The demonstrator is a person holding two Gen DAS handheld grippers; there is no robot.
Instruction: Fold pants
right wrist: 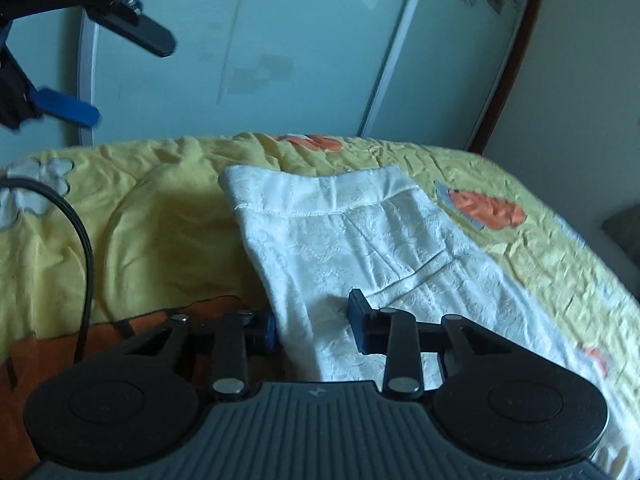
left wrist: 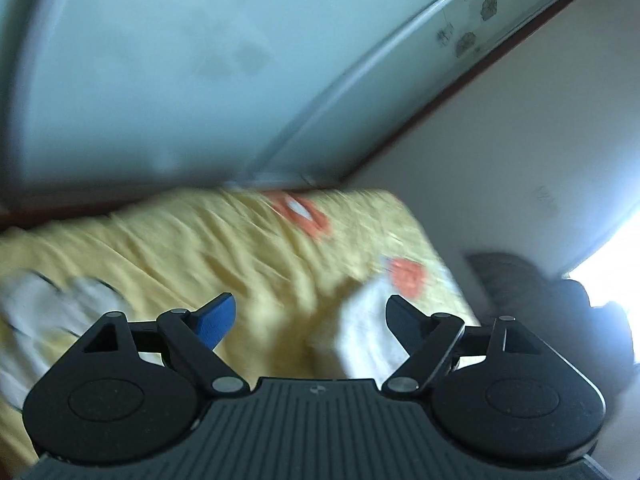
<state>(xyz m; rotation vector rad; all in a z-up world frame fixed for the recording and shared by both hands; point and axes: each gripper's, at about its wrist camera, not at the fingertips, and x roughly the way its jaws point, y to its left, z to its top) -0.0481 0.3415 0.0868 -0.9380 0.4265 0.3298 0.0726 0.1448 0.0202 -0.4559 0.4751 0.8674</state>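
White patterned pants point(right wrist: 360, 248) lie on a yellow bedspread point(right wrist: 168, 216), waistband toward the far side. My right gripper point(right wrist: 312, 326) is low over their near part. A fold of the white cloth fills the narrow gap between its blue pads, and the pants' left edge looks lifted off the bed. My left gripper point(left wrist: 310, 308) is open with nothing between its fingers, held above the bed. In the right wrist view the left gripper point(right wrist: 132, 80) hangs in the air at the upper left. The left wrist view is blurred, with a patch of the white pants point(left wrist: 368, 332) beyond the fingers.
The bedspread has orange point(right wrist: 488, 208) and white point(right wrist: 36, 184) printed patches. A black cable point(right wrist: 86, 248) loops over the bed at the left. Pale sliding glass doors point(right wrist: 280, 40) stand behind the bed. A dark heap point(left wrist: 532, 292) lies off the bed's right edge.
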